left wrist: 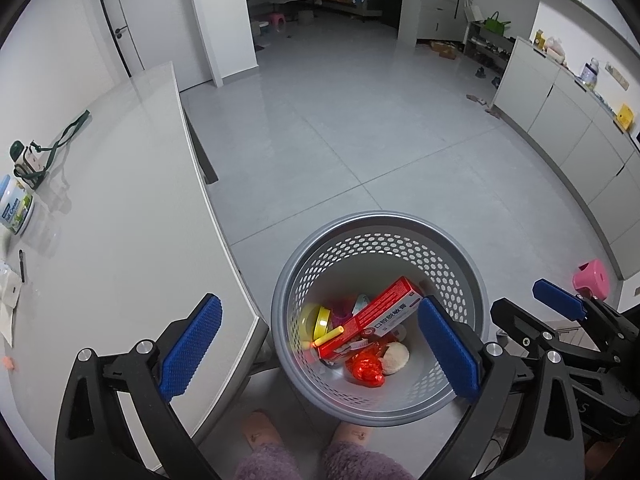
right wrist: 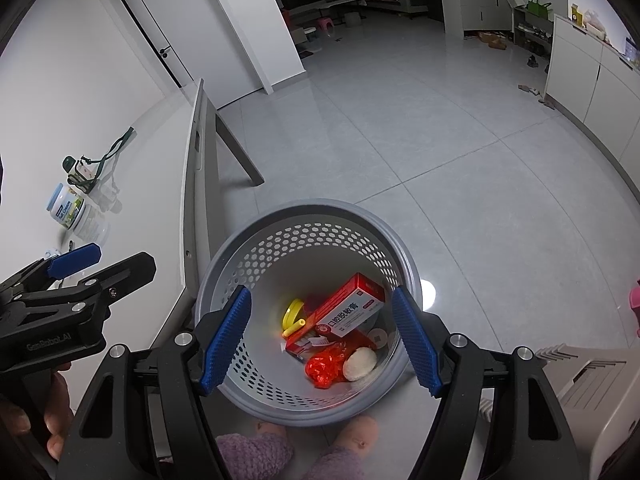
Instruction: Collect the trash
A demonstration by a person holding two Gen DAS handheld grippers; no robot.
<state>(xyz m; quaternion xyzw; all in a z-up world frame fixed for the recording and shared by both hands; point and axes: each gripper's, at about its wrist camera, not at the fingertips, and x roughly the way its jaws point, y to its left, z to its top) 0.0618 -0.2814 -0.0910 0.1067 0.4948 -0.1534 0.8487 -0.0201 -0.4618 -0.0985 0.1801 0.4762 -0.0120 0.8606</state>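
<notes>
Hovering both empty claws, left [left wrist: 316,342] and right [right wrist: 322,342], wide above the basket [left wrist: 380,224] holding the red box [left wrist: 374,316], I judged a drop finished and more desk [left wrist: 120,200] litter next.

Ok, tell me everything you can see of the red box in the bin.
The red box is a long, slim carton, cardboard by its look, red with a white label panel bearing Chinese print. It looks closed and undamaged. It lies tilted inside the grey perforated bin, its far end raised towards the wall and its near end down among the other trash. A yellow tube lies at its left side, and a red crumpled wrapper sits at its lower end. No fingers touch it.
</notes>
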